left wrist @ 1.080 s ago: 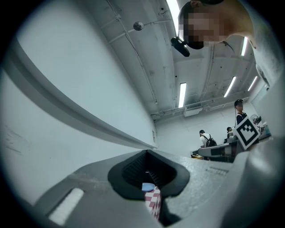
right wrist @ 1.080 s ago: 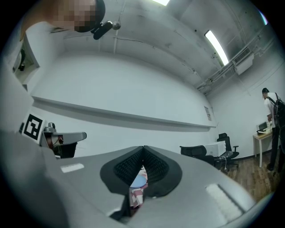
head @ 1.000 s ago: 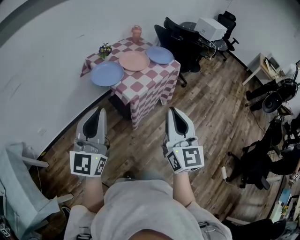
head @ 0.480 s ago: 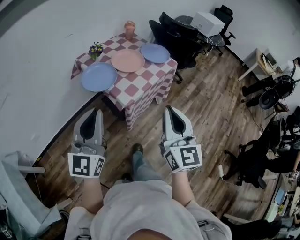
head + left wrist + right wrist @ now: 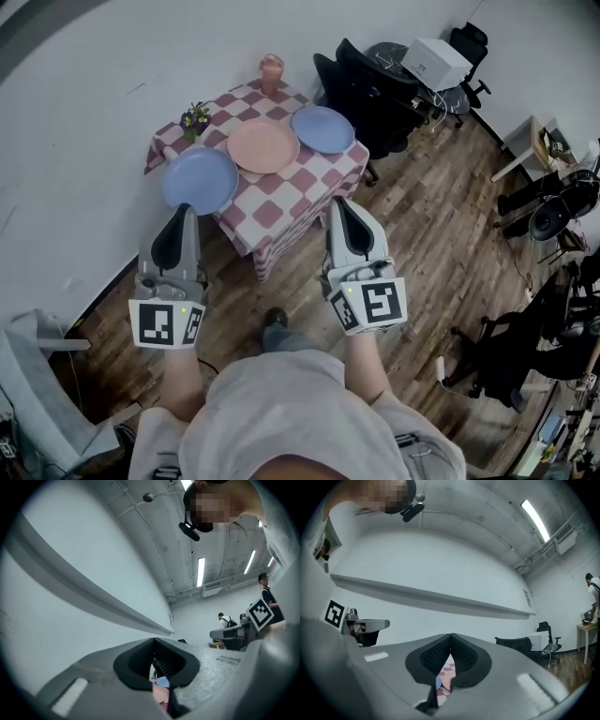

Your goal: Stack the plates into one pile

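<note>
Three plates lie side by side on a small table with a red-and-white checked cloth (image 5: 274, 208): a large blue plate (image 5: 200, 180) at the left, a pink plate (image 5: 263, 145) in the middle, a smaller blue plate (image 5: 322, 128) at the right. My left gripper (image 5: 182, 212) is shut and empty, held in the air just in front of the large blue plate. Over the table's near right corner hangs my right gripper (image 5: 339, 204), also shut and empty. In both gripper views only slivers of plates and cloth show between the jaws.
A pink cup (image 5: 272, 69) and a small flower pot (image 5: 195, 119) stand at the table's back edge against the white wall. Black office chairs (image 5: 375, 89) crowd the table's right side. A wooden floor (image 5: 441, 234) spreads to the right, with more chairs and gear at the far right.
The table has come closer in the head view, and both grippers now reach up to its near edge. Both stay shut.
</note>
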